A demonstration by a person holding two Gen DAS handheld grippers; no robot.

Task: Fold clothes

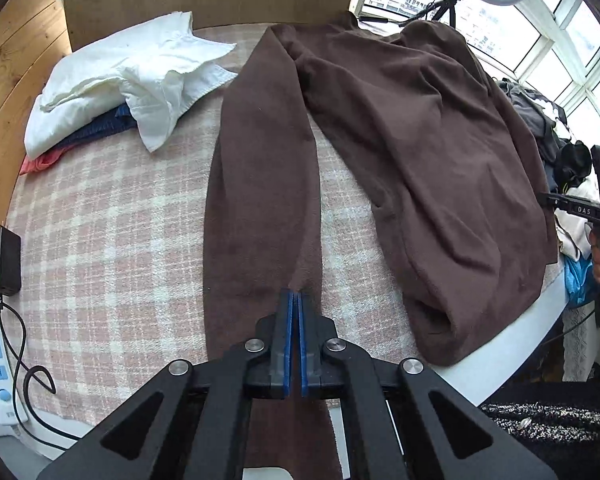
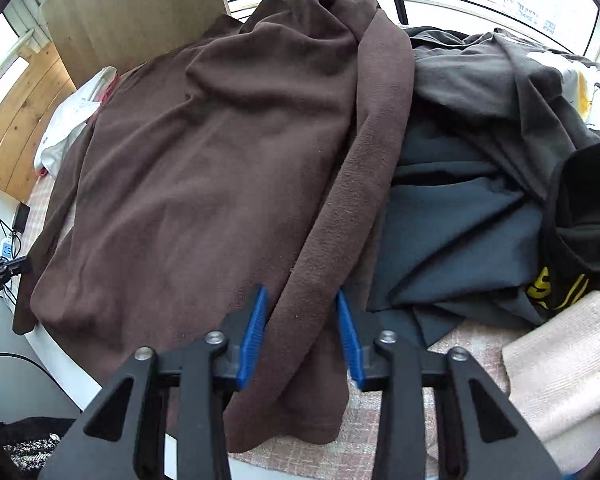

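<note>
Folding the left sleeve across the body is, I think, the step in hand, so the left claw point(image 1: 295, 300) should lift only a little and carry the cloth flat toward the middle, without dragging the rest. Its blue pads are pressed almost together on the lower part of the left sleeve point(image 1: 260, 184), so it has a firm pinch there. This sleeve lies long and straight on the checked blanket point(image 1: 100, 220), apart from the body except at the shoulder.

The brown sweater point(image 1: 412, 128) is spread in the middle of the bed, thick and fleecy, with soft wrinkles and a hem that reaches the near edge. The upper part is bunched high toward the window.

The right claw point(image 2: 302, 312) is wide open, with the right sleeve point(image 2: 340, 208) lying between its pads; it grips nothing yet. It should close on the cuff end before moving. Just beside this sleeve is a pile of dark clothes point(image 2: 480, 184), which it could catch by mistake.
</note>
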